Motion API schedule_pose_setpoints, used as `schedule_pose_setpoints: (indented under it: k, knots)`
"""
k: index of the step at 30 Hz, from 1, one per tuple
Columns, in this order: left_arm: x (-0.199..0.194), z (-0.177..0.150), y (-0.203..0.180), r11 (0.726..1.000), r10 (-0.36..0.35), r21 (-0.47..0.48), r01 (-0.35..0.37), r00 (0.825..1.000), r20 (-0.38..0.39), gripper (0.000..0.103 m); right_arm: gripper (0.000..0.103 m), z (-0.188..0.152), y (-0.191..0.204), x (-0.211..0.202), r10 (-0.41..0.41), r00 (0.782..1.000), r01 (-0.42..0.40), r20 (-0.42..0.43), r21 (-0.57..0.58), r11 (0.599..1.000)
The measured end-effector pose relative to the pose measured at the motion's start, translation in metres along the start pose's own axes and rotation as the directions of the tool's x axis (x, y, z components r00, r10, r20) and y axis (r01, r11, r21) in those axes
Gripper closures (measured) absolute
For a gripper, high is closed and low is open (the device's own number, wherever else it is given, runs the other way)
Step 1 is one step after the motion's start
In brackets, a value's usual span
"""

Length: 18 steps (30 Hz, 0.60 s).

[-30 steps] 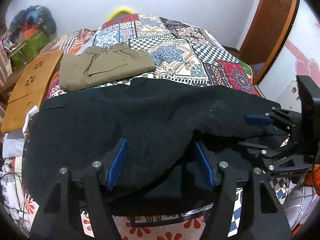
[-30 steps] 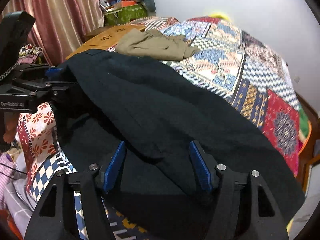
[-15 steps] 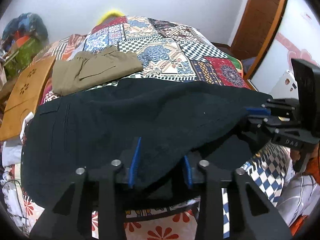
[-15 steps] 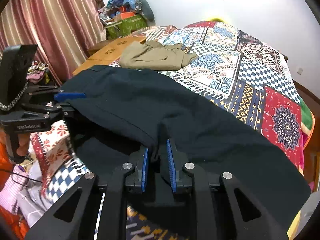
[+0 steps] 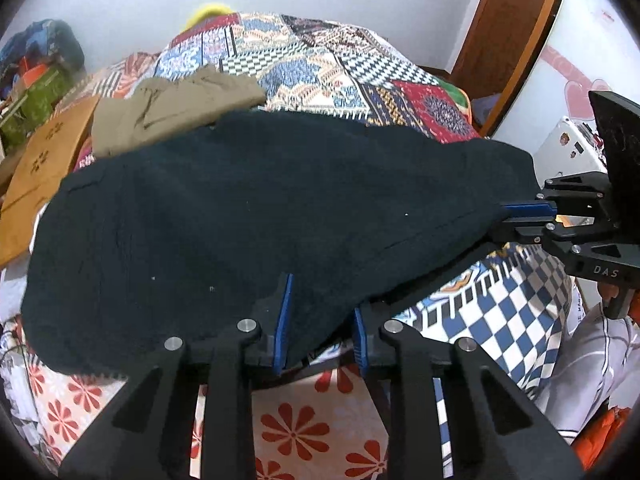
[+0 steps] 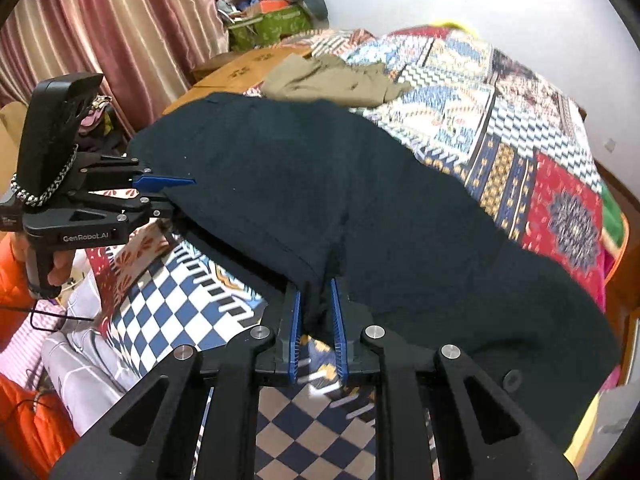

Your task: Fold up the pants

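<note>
Dark pants (image 5: 248, 216) at the bed's (image 5: 320, 64) near edge, each gripper's jaws just clenched on its hem; lift both corners level, keeping cloth taut.

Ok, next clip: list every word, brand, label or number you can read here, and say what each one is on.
"DAS" stands on the side of the right gripper body, seen from the left wrist view.
"GenRobot.AI" stands on the side of the left gripper body, seen from the right wrist view.
Stickers on the white appliance by the door: too small to read.
Nothing readable on the black pants or the quilt.
</note>
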<state>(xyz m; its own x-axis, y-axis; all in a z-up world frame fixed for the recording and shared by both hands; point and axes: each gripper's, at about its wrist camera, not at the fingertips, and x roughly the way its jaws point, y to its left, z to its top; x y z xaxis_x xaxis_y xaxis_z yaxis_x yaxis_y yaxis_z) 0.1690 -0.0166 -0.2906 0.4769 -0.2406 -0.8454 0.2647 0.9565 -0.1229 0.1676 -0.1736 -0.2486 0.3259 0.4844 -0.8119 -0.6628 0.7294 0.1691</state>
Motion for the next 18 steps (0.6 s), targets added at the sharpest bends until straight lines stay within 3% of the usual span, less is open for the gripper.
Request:
schedule_pose_setpoints:
  k: [9, 12, 14, 18]
  knots:
    - [0.006, -0.013, 0.003, 0.999, -0.001, -0.036, 0.001, 1.0, -0.01, 0.076, 0.081, -0.004, -0.001, 0.003, 0.023, 1.0, -0.022, -0.012, 0.041, 0.999]
    - [-0.003, -0.017, 0.005, 0.999, 0.014, -0.033, -0.015, 1.0, -0.019, 0.067, 0.074, -0.004, 0.0, -0.002, 0.03, 1.0, -0.029, -0.009, 0.052, 0.998]
    - [-0.013, -0.02, 0.01, 0.999, 0.025, -0.046, -0.025, 1.0, -0.013, 0.052, 0.073, -0.005, 0.0, -0.006, 0.026, 1.0, -0.026, -0.006, 0.056, 0.998]
    - [-0.047, -0.026, 0.039, 0.99, 0.092, -0.114, -0.086, 0.995, 0.046, 0.05, 0.07, -0.004, -0.002, -0.017, 0.02, 1.0, -0.021, 0.013, 0.07, 0.997]
